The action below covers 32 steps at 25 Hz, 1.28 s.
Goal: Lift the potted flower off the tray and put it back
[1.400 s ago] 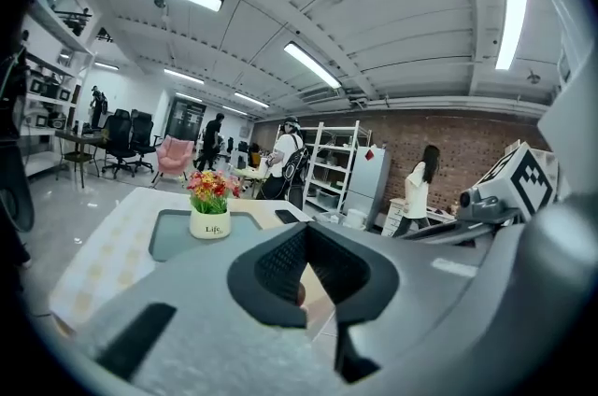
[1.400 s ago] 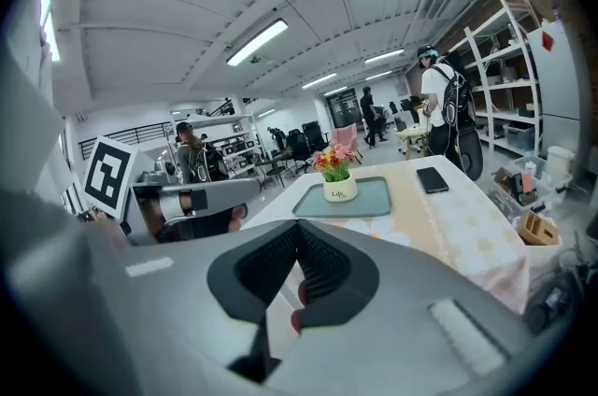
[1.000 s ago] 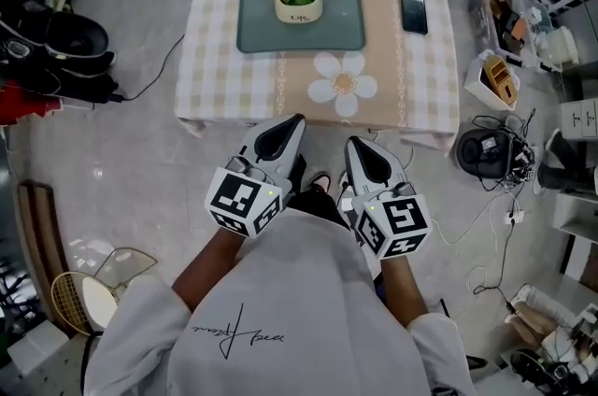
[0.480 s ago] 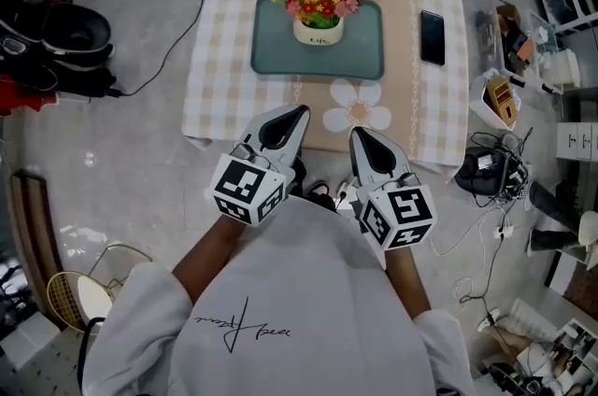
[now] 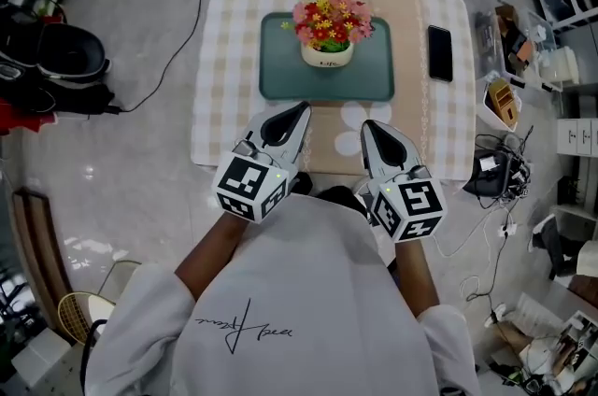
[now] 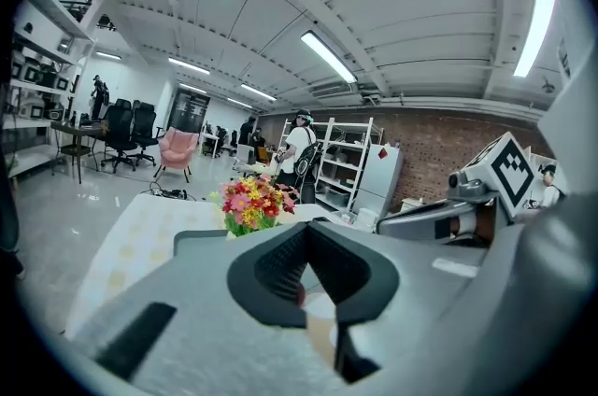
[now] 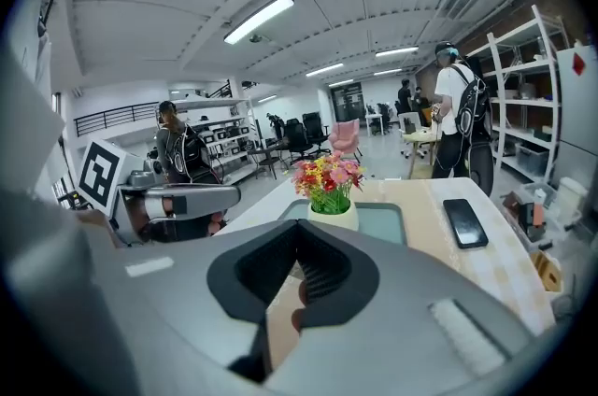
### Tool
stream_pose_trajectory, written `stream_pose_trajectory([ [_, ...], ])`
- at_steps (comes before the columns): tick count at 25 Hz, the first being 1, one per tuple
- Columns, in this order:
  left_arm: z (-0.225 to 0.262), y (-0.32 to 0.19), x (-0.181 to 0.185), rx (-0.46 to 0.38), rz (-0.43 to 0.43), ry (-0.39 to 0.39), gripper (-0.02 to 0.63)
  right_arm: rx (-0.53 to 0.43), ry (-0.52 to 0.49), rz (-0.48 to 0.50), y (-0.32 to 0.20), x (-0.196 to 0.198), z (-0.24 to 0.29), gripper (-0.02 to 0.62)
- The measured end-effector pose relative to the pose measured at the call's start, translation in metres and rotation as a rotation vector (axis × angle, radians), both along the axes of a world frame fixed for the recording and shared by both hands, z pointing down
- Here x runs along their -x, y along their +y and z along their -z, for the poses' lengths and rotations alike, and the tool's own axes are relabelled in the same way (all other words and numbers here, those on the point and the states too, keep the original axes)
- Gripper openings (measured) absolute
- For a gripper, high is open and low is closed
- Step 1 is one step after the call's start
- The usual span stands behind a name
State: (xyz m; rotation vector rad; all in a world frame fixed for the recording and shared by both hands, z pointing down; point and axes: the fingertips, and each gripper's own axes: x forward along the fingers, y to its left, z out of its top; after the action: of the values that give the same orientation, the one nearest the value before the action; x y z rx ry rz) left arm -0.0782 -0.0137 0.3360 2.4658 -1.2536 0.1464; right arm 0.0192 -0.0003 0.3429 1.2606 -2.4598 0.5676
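Observation:
The potted flower [image 5: 327, 35], red, pink and yellow blooms in a cream pot, stands on the teal tray [image 5: 280, 78] at the middle of the table. My left gripper [image 5: 301, 107] is shut and empty, its tip at the tray's near edge. My right gripper [image 5: 366, 125] is also shut and empty, over the cloth's printed daisy just short of the tray. In the left gripper view the flower [image 6: 250, 203] rises beyond the shut left gripper [image 6: 306, 226]. In the right gripper view the flower [image 7: 327, 184] and the tray [image 7: 385, 222] lie ahead of the shut right gripper [image 7: 299, 224].
A low table with a checked cloth [image 5: 224, 105] carries a black phone [image 5: 439, 53] right of the tray. A cable [image 5: 182, 35] runs over the floor at the left, near black bags [image 5: 65, 58]. Boxes and shelves [image 5: 509, 91] crowd the right. People stand in the background.
Both grippers have come forward toward the table together. Their tips went from short of the table's near edge to over it, close to the tray. Both stayed shut.

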Motion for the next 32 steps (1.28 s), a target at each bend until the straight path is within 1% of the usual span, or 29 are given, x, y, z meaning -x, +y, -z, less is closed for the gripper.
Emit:
stream_pose_trajectory([
  [3,-0.008,-0.012,0.007,0.010,-0.005,-0.006,0.003,-0.007,0.012,-0.001,-0.012,0.005,-0.004,0.008],
  [5,-0.014,-0.015,0.010,0.026,-0.012,-0.018,0.020,0.001,0.016,-0.001,-0.016,0.009,-0.008,0.008],
  [12,-0.026,-0.030,0.008,0.063,-0.051,-0.033,0.035,0.012,0.038,0.023,-0.036,0.020,-0.016,0.008],
  [17,-0.035,-0.045,0.009,0.076,-0.040,-0.050,0.051,0.032,0.036,0.040,-0.051,0.020,-0.027,0.021],
  [19,-0.038,-0.051,0.008,0.092,-0.030,-0.038,0.058,0.044,0.041,0.057,-0.057,0.020,-0.031,0.026],
  [21,-0.041,-0.057,0.007,0.125,-0.021,-0.005,0.069,0.054,0.050,0.079,-0.063,0.022,-0.037,0.034],
  [23,-0.044,-0.064,0.005,0.151,-0.012,0.019,0.098,0.058,0.061,0.098,-0.070,0.022,-0.042,0.035],
  [24,-0.046,-0.068,0.003,0.157,-0.007,0.020,0.101,0.059,0.063,0.105,-0.074,0.022,-0.044,0.034],
  [27,-0.055,-0.077,0.001,0.164,0.000,-0.008,0.115,0.070,0.054,0.124,-0.085,0.023,-0.050,0.063],
  [32,-0.069,-0.090,-0.002,0.179,-0.003,-0.048,0.123,0.093,0.066,0.156,-0.102,0.022,-0.063,0.089],
])
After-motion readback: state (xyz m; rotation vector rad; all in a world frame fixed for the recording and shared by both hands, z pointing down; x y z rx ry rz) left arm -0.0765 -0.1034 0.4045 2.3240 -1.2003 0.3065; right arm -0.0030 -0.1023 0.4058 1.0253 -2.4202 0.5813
